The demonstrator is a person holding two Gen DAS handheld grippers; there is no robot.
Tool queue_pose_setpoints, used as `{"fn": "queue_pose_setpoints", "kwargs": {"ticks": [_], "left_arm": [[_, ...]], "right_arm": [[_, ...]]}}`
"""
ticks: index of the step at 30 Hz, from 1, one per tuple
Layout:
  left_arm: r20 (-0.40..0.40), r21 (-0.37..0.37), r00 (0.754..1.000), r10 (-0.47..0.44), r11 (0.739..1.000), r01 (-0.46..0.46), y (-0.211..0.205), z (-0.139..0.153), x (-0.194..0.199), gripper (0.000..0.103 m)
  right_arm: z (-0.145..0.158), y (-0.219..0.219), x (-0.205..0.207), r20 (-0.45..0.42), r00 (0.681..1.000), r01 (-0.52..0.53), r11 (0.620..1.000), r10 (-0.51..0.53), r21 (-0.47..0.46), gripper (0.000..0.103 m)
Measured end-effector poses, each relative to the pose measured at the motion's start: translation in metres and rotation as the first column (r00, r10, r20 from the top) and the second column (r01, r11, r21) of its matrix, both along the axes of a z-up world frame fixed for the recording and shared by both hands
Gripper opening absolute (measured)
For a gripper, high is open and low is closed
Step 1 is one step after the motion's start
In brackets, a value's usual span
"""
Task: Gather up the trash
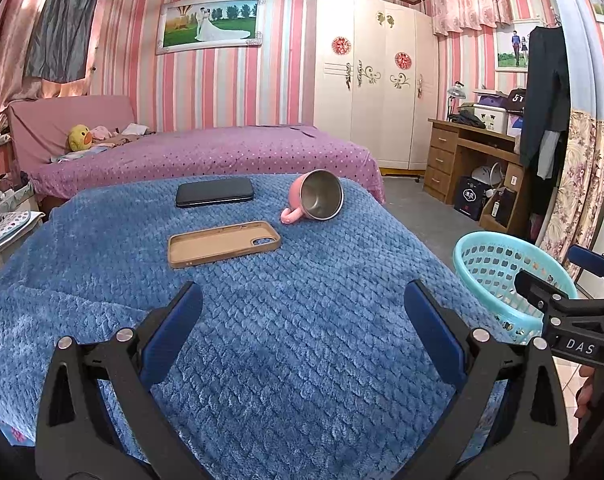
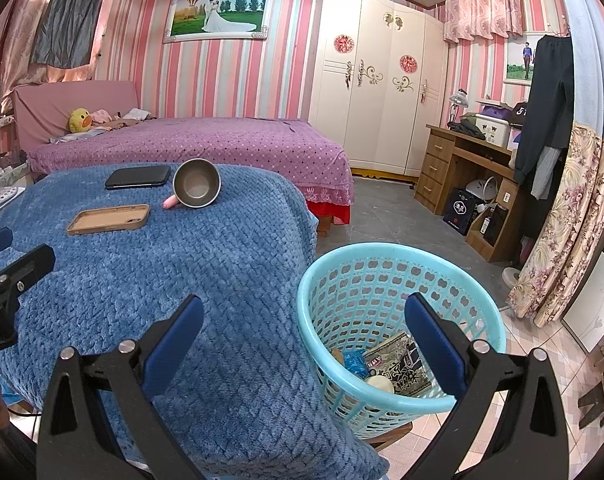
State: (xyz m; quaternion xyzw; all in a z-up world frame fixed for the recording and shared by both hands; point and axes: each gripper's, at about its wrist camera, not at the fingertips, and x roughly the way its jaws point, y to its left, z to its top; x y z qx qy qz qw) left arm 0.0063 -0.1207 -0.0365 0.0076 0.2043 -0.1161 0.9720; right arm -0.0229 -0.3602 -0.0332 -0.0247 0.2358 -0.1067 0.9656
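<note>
Both hand-held grippers, left (image 1: 302, 328) and right (image 2: 302, 340), spread wide, empty. Trash in turquoise basket (image 2: 385, 252): crinkly snack wrapper (image 2: 397, 364), probably light, slippery; pinch an edge.

Turquoise perforated basket (image 2: 397, 280) upright on floor beside blanket edge; wrappers (image 2: 401, 364) inside at bottom.

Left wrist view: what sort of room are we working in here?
A home bedroom, most likely: a bed with a purple dotted cover, a tall white wardrobe, and a wooden desk against pink striped walls.
</note>
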Motion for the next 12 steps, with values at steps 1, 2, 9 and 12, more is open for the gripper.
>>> {"fn": "queue_pose_setpoints", "kwargs": {"ticks": [1, 2, 9, 12], "left_arm": [[0.000, 0.000, 1.000, 0.000, 1.000, 0.000, 0.0000, 0.0000, 0.0000, 0.098], [-0.001, -0.001, 1.000, 0.000, 1.000, 0.000, 0.0001, -0.0001, 0.0001, 0.098], [-0.016, -0.010, 1.000, -0.005, 1.000, 0.005, -0.0012, -0.0015, 0.0006, 0.098], [-0.013, -0.005, 1.000, -0.005, 1.000, 0.005, -0.0017, -0.0012, 0.0000, 0.098]], "right_arm": [[0.0000, 0.0000, 0.0000, 0.000, 1.000, 0.000, 1.000, 0.000, 0.000, 0.098], [0.0001, -0.0003, -0.0003, 0.000, 1.000, 0.000, 1.000, 0.000, 0.000, 0.098], [0.0001, 0.0000, 0.0001, -0.001, 1.000, 0.000, 1.000, 0.000, 0.000, 0.098], [0.0002, 0.0000, 0.0000, -0.001, 1.000, 0.000, 1.000, 0.000, 0.000, 0.098]]}}
